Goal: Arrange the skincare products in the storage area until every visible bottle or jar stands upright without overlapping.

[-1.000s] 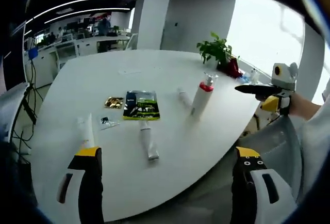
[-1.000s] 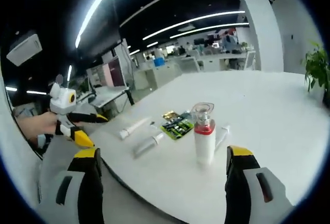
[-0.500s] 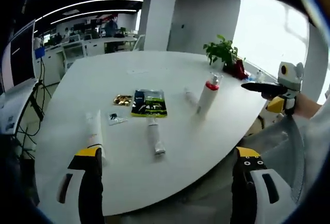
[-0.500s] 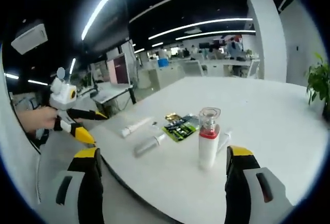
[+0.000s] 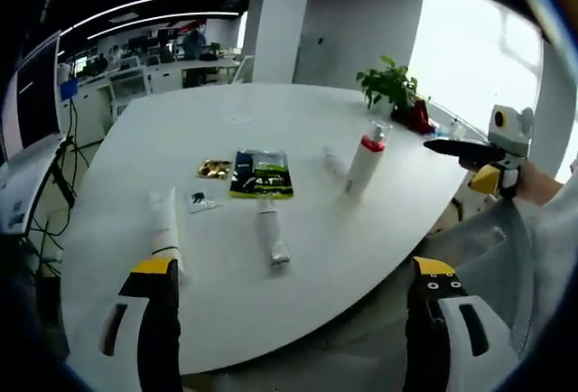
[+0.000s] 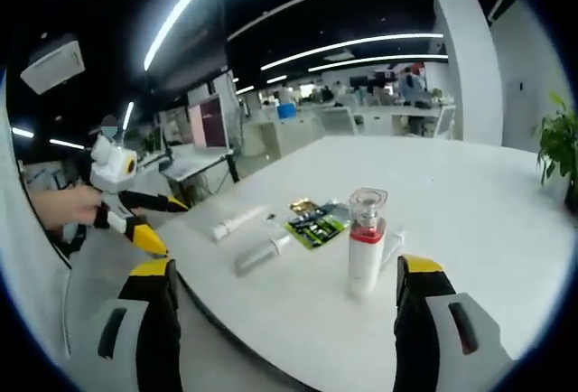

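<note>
While my left gripper [image 5: 287,297] and right gripper [image 6: 282,297] both hang wide open and empty, the pump bottle [image 6: 366,240] stands upright mid-frame; left gripper view adds the potted plant [image 5: 390,89] upper right, plus two tubes [image 5: 271,234] lying flat.

Office clutter around a white bench

The wide white bench [image 5: 271,130] spreads ahead of both grippers. On it, ahead of the left gripper, lie a green and black packet [image 5: 261,173], a small gold packet [image 5: 214,169] just left of it, and a little dark sachet [image 5: 199,199] nearer in. A potted plant [image 5: 390,89] stands at the bench's far right edge. Beyond rise a white pillar [image 5: 274,22], ceiling light strips [image 6: 348,42] and distant desks [image 6: 379,116].
</note>
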Demonstrator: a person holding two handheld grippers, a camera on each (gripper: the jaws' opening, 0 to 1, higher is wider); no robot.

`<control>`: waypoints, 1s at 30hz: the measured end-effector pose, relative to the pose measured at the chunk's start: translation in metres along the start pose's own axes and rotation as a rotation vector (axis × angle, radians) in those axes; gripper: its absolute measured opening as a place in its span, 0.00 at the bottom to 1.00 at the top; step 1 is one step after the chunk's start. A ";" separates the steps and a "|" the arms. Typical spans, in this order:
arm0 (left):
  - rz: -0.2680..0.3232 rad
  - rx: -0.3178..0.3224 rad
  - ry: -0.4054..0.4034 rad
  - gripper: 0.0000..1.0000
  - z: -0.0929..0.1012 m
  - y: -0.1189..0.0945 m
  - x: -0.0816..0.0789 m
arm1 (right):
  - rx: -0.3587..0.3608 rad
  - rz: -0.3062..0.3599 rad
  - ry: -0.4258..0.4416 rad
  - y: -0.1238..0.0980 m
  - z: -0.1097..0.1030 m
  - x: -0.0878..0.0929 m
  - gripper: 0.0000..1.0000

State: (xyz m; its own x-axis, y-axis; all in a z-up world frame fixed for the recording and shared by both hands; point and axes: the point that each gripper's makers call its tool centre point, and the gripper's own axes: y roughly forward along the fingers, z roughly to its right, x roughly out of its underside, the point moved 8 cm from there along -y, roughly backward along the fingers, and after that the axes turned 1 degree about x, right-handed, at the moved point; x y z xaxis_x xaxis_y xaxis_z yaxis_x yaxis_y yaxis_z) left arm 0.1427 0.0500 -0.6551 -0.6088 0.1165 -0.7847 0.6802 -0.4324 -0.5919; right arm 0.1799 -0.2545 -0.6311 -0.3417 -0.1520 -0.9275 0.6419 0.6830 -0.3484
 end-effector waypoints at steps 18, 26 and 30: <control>-0.078 -0.032 -0.010 0.98 -0.029 0.012 0.001 | 0.036 0.000 -0.003 -0.002 0.003 0.001 0.99; -0.104 -0.045 -0.014 0.98 -0.049 0.025 -0.004 | 0.041 -0.012 -0.010 -0.001 0.002 0.002 1.00; -0.128 -0.048 -0.010 0.98 -0.055 0.033 -0.004 | 0.044 -0.017 -0.004 -0.001 0.004 0.003 1.00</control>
State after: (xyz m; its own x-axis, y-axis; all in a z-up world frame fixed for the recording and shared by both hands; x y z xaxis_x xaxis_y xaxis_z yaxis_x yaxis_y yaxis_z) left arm 0.1902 0.0840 -0.6818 -0.6959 0.1590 -0.7003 0.6151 -0.3713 -0.6955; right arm 0.1807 -0.2581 -0.6344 -0.3501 -0.1665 -0.9218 0.6655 0.6483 -0.3699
